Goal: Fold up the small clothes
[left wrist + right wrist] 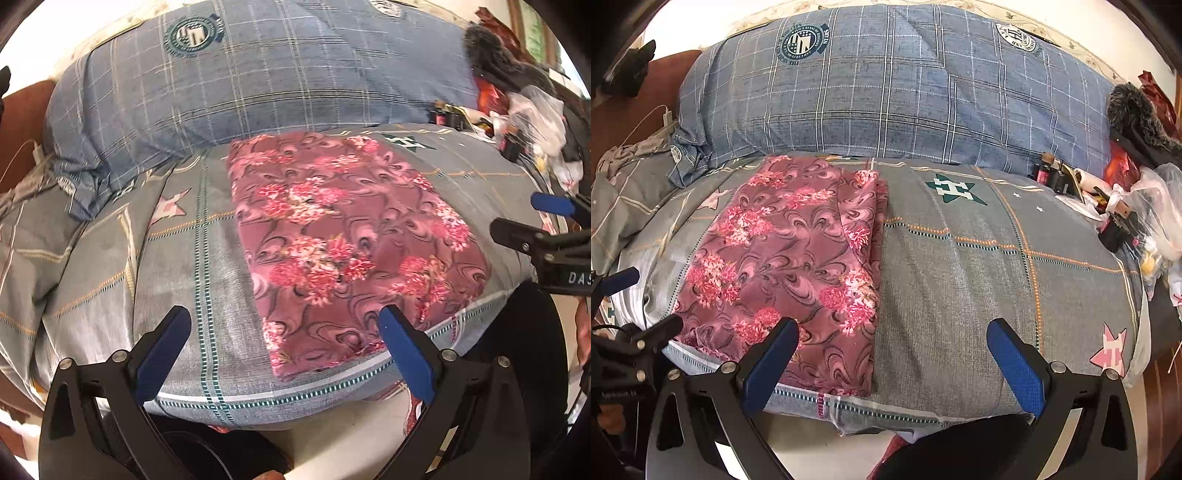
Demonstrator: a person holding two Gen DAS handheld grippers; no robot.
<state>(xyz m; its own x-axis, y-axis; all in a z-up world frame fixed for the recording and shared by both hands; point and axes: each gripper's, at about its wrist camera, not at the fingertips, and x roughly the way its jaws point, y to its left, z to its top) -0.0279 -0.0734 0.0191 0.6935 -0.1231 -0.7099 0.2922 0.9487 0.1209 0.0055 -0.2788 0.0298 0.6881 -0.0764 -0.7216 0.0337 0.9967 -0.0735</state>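
Hovering with jaws spread and empty, left gripper (284,343) and right gripper (894,354) over the near edge of the grey bedspread (960,266). Lying flat there, already doubled, the floral garment (340,236). Between folds, probably; next calls for pinching the near hem.

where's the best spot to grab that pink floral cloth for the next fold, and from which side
Probably the near end of the pink floral cloth, at its two near corners by the bed edge, coming in low from the front. It lies flat in a long rectangle running away from the grippers, with layered edges along its right side. The left gripper and right gripper are both open and empty.
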